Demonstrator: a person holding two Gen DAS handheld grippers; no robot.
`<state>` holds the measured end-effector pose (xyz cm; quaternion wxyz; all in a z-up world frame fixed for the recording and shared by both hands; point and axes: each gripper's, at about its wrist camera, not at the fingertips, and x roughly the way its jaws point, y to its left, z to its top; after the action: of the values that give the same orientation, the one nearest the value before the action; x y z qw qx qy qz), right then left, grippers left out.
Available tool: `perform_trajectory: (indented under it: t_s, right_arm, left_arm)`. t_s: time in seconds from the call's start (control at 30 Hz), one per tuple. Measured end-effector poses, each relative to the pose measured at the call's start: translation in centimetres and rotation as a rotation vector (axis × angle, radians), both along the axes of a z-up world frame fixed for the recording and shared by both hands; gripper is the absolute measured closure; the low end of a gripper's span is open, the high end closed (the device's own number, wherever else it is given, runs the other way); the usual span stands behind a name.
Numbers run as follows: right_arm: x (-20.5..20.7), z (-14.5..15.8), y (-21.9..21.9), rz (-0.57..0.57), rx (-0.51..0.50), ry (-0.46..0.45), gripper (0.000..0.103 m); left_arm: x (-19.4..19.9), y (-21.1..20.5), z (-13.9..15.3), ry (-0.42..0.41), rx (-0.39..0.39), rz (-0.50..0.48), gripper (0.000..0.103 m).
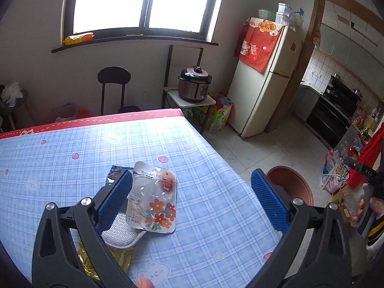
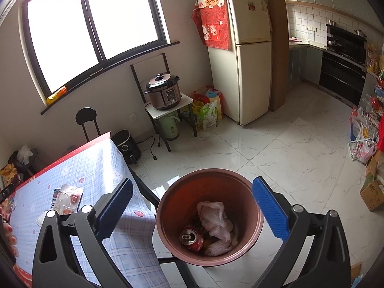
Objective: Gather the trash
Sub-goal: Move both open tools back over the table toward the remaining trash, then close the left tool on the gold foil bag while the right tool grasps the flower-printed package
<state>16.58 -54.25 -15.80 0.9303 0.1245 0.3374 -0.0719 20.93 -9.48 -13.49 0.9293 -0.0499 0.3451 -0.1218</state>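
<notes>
1. Clear plastic with printed flowers: the wrapper (image 1: 153,199) lies near the bench's (image 1: 60,158) right edge, toward our side, propped on a silver mesh pad (image 1: 120,230). A dark sachet (image 1: 114,174) peeks out behind it and a gold foil packet (image 1: 96,261) lies closer to the near edge.
2. Our left tongs (image 1: 192,199) stand fully spread and hold nothing; the left pad hovers over the wrapper's left side, the right pad hangs past the bench's right edge.
3. Our right tongs (image 2: 192,206) are likewise wide apart and empty, poised above the brown bin (image 2: 208,218) on the floor just off the bench's right edge. Inside we see a red can (image 2: 190,238) and crumpled pale wrapping (image 2: 216,218).
4. We judge the wrapper light, thin and slick, half stiff where it is moulded, and likely to crackle and buckle when squeezed.
5. We would pinch it across a flat margin, best the raised lower edge over the pad, where a pad can slip beneath.
6. Squeezing its domed middle may make it skid away.
</notes>
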Motion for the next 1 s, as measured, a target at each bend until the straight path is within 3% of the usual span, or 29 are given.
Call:
perform_trajectory:
  t_s: [0.57,0.8,1.0]
  right_arm:
    - [2.5,-0.5,13.6,0.17,-0.034,0.029,0.005]
    - [3.5,-1.8,21.0,0.28,-0.05,0.074,0.005]
    - [3.6,-3.7,26.5,0.343,-0.009,0.134,0.005]
  left_arm:
    - [-6.6,15.4,-0.3,-0.006,0.071,0.231,0.005]
    - [-8.7,20.8,-4.0,0.078,0.029,0.291,0.006]
    - [-9.3,21.9,-9.4,0.181,0.002,0.239,0.006]
